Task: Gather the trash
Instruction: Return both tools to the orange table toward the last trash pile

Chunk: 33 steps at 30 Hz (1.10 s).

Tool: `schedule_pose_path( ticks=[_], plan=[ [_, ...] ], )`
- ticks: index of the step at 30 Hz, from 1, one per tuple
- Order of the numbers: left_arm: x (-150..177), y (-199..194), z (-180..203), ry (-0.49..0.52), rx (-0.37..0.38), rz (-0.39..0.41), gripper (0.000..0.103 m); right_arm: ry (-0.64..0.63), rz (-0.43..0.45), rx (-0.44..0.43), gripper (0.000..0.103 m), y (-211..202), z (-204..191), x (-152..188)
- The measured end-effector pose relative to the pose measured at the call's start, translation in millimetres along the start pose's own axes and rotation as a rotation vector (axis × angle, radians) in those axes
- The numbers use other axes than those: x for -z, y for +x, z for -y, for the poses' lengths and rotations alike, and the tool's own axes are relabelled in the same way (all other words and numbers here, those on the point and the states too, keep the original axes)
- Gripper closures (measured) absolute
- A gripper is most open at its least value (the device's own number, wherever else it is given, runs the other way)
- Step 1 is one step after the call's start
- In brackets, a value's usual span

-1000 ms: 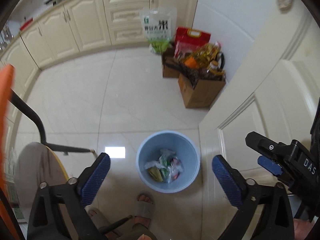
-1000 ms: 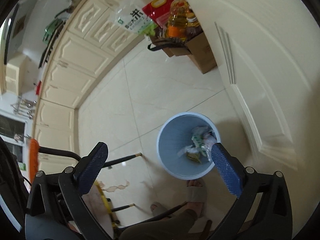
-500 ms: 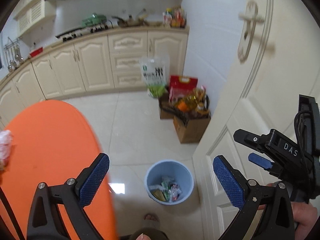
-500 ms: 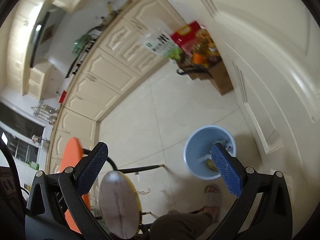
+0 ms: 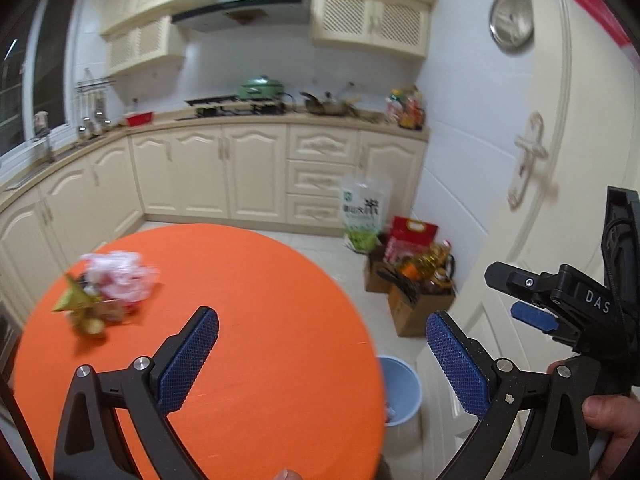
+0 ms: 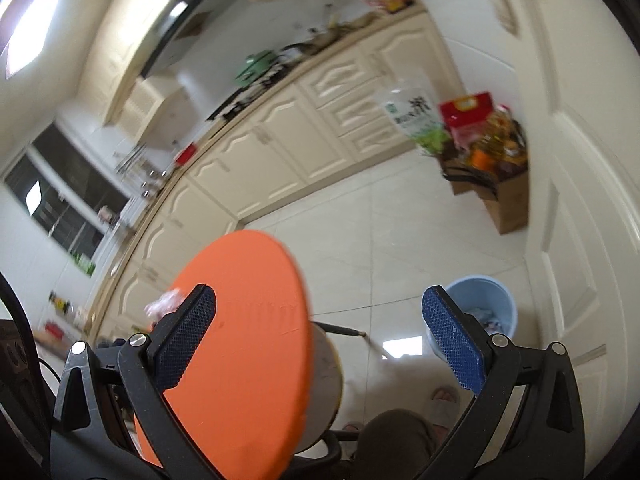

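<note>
Where orange table [image 5: 260,320] ends, blue bin [image 5: 400,392] below edge.

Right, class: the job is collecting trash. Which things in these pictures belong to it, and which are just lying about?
Part of the job:
- crumpled wrappers on the orange table
- blue bin on the floor
- left hand-held gripper, open
- right hand-held gripper, open

Just lying about:
- cardboard boxes of groceries
- rice bag
- green pot

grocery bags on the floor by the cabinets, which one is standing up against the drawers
The white-and-green rice bag leans upright against the cream drawers; the red handled bag sits farther right, by the brown cardboard boxes.
</note>
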<state>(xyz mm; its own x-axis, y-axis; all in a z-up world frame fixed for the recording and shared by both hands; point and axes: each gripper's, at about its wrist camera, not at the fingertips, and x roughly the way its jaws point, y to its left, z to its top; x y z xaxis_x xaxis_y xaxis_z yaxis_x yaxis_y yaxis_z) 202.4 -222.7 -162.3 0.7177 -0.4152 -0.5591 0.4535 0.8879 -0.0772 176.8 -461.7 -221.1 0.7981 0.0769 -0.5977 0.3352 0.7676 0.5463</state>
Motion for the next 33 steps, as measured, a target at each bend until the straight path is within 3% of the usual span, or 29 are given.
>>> schedule_pose_path(
  ticks=[12, 20, 26, 33],
  plan=[
    [65, -115, -62, -0.092, -0.153, 0.103, 0.001, -0.316, -0.018, -0.076, 0.000, 4, -164, 54],
    [108, -169, -84, -0.165, -0.287, 0.128, 0.001, -0.493, -0.017, -0.086, 0.000, 9, -243, 103],
    [122, -187, -88, -0.212, -0.347, 0.118, 0.001, -0.618, -0.030, -0.089, 0.000, 19, -289, 134],
    [104, -167, -111, -0.273, -0.363, 0.074, 0.001, -0.647, -0.085, -0.083, 0.000, 55, -301, 136]
  ],
)
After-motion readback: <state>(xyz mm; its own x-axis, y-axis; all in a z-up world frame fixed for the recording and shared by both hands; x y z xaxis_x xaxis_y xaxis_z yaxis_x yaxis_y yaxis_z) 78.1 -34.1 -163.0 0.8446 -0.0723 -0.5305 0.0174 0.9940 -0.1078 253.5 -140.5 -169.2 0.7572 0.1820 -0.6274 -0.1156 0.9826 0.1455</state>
